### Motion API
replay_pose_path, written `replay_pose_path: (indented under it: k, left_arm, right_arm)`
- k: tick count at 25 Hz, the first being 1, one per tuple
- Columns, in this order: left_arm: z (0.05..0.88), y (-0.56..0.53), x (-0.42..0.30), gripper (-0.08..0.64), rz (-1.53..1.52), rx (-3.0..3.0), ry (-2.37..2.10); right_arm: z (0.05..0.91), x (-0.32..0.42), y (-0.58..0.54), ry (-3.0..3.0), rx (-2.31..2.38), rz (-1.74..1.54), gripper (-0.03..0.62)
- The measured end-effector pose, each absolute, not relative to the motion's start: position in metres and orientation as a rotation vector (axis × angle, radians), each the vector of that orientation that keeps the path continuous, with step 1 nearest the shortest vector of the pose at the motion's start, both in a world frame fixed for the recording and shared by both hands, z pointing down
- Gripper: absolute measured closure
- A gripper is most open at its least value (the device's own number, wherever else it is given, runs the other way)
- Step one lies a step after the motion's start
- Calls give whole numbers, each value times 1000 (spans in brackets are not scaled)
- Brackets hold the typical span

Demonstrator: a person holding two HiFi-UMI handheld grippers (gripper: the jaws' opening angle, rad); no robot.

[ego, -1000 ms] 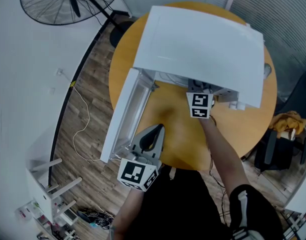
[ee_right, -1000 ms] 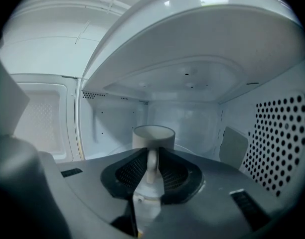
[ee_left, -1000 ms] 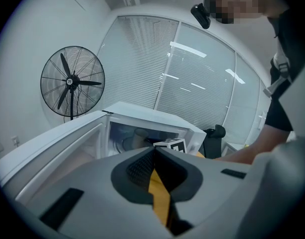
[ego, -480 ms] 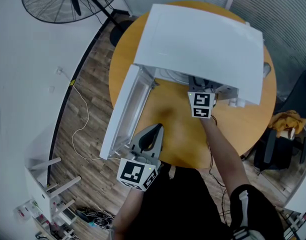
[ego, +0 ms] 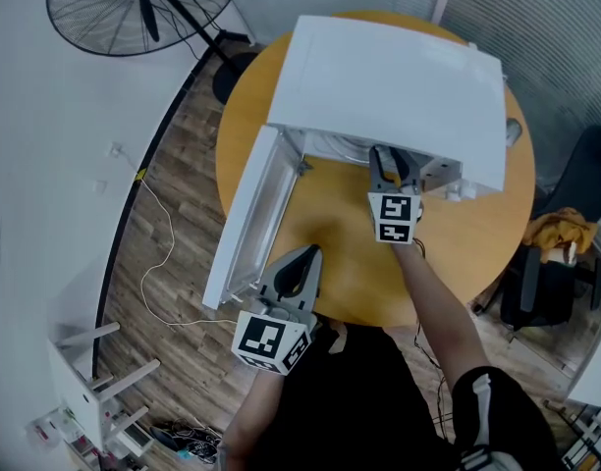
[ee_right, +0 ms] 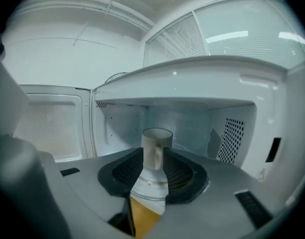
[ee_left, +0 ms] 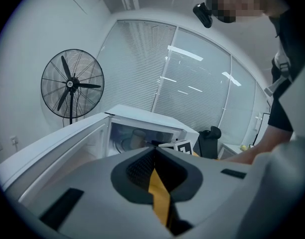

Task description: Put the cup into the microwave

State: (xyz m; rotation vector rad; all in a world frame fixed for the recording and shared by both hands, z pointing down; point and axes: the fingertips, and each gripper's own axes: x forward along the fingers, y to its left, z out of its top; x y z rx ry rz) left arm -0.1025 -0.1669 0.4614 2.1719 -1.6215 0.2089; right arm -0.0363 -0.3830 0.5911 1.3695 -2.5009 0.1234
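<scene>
Right gripper view: a pale ceramic handled cup (ee_right: pixel 156 146) stands upright inside the open white microwave (ee_right: pixel 232 133), framed by the gap of the right gripper (ego: pixel 392 158). Its jaws have just been opening and stand spread, not pinching the cup. The left gripper (ee_left: pixel 153 158) hangs pressed together on nothing.

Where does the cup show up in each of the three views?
Head view: not in it; the microwave top covers the inside.
Left gripper view: cup left of centre, inside the open microwave.
Right gripper view: cup at centre, inside, handle facing the camera.
Shared landmark: the white microwave.
</scene>
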Motion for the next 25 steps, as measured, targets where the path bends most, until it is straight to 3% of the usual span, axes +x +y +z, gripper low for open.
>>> replay_pose_path:
  k: [25]
  left_arm:
    - [434, -39, -112, 565, 110, 2376, -1490]
  right_arm:
    - [505, -13, -174, -2506, 1445, 92, 523]
